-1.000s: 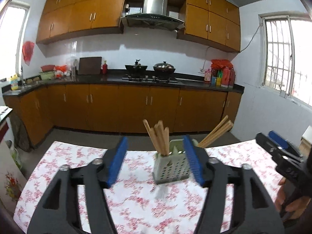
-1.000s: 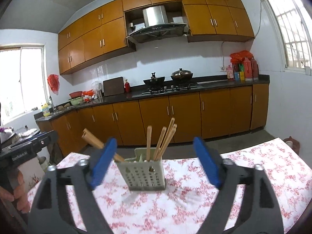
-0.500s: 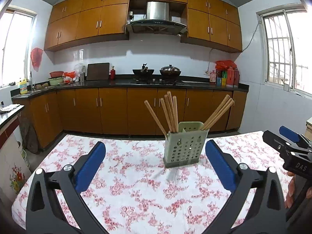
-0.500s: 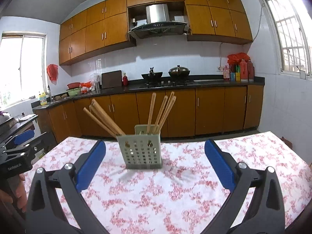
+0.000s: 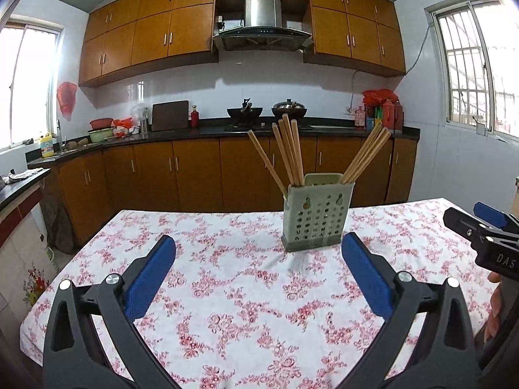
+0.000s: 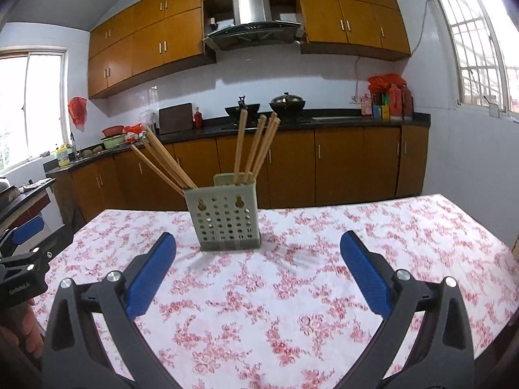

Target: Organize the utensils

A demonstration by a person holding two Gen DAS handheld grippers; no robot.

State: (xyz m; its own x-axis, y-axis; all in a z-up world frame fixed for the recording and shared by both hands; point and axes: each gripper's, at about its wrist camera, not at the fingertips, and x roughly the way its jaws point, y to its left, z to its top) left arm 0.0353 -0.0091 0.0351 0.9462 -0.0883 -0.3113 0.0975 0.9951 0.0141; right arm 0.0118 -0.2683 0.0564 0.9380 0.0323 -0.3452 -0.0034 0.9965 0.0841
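- The left gripper [image 5: 258, 274] hangs low over the tabletop [image 5: 227, 291], its jaws spread wide with nothing between the blue pads [image 5: 149, 275].
- Ahead of those jaws, closer to the right-hand pad than the left, stands the pale green perforated utensil holder [image 5: 316, 215], upright on the floral tablecloth [image 5: 201, 253] and clear of both pads.
- Wooden chopsticks [image 5: 290, 149] stick up out of the holder in bunches: one group near the middle leaning slightly left, a single stick slanting farther left, and another group [image 5: 366, 154] fanning off to the right.
- The right gripper [image 6: 258, 272] is likewise low over the cloth, jaws spread fully apart and gripping nothing.
- From its side the holder [image 6: 227, 218] sits ahead of the jaws, nearer the left-hand pad, not touching either one.
- There the chopsticks [image 6: 254, 144] rise almost straight from the back compartment, while a second bundle [image 6: 162, 159] leans out sharply to the left.
- Each gripper shows at the edge of the other's view: the right one [image 5: 486, 233] off beyond the left gripper's right pad, the left one [image 6: 22, 259] off beyond the right gripper's left pad, with fingers [image 6: 27, 330] of the person's hand around its handle.
- Beyond the jaws, past the far edge of the cloth, runs a row of brown kitchen cabinets [image 5: 194, 171] under a dark counter.
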